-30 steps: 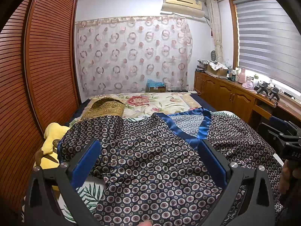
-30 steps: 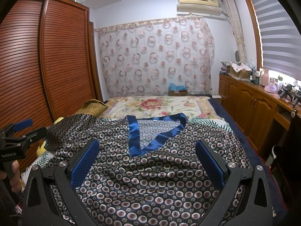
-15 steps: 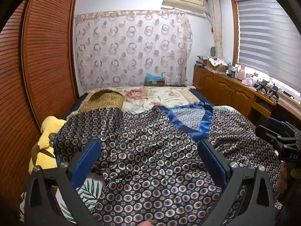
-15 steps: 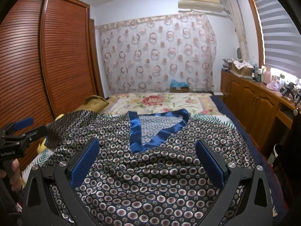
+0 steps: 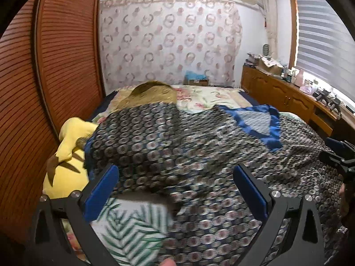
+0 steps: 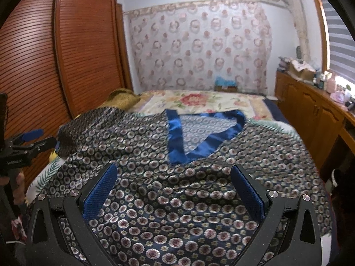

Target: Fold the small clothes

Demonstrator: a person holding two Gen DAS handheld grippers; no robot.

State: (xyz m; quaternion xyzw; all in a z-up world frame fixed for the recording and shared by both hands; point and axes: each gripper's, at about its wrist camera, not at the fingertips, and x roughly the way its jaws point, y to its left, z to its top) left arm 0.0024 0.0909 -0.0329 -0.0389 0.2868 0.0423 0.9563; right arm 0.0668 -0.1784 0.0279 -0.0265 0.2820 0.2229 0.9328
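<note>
A dark navy patterned top [image 5: 199, 166] with a blue satin V-neck [image 5: 261, 128] lies spread flat on the bed; it also fills the right wrist view [image 6: 177, 188], its neckline [image 6: 199, 137] facing away. My left gripper [image 5: 175, 188] is open and empty over the garment's left part, near its left sleeve [image 5: 133, 133]. My right gripper [image 6: 173, 188] is open and empty above the garment's lower middle. Each gripper shows at the edge of the other's view, the right one [image 5: 339, 155] and the left one [image 6: 28, 144].
A yellow plush toy [image 5: 66, 155] lies at the bed's left edge by the wooden wardrobe [image 5: 44, 88]. A leaf-print sheet [image 5: 133, 228] shows under the garment. A gold cushion [image 5: 150, 90] and floral quilt [image 6: 199, 102] lie beyond. A wooden cabinet [image 6: 310, 115] runs along the right.
The left gripper has swung left and lowered toward the left sleeve, with motion blur. The right gripper has moved slightly forward over the garment. Both stay open.
</note>
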